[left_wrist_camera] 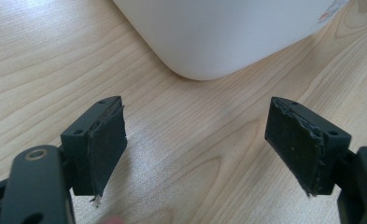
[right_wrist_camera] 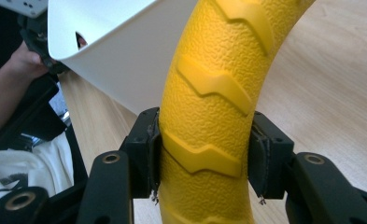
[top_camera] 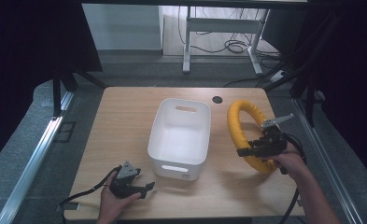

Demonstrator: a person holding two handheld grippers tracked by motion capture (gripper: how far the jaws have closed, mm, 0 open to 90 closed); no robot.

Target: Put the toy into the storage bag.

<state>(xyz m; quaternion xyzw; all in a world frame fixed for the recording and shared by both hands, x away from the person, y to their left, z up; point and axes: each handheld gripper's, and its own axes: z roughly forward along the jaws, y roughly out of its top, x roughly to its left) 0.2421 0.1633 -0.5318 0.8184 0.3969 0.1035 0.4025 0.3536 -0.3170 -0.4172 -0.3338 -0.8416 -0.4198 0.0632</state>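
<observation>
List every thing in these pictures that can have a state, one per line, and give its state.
Yellow ridged rubber ring: lifted on edge, clamped, right of the bin.
White plastic bin with handle slots: upright on the table, nothing in it.
Right gripper: shut on the ring.
Left gripper: open, holding nothing, near the bin's corner.

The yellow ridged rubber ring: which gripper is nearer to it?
Right. The right gripper is clamped on the yellow ridged rubber ring; the left gripper is open near the white plastic bin, across from it.

Yellow ring [right_wrist_camera: 209, 116] cropped at top
</observation>
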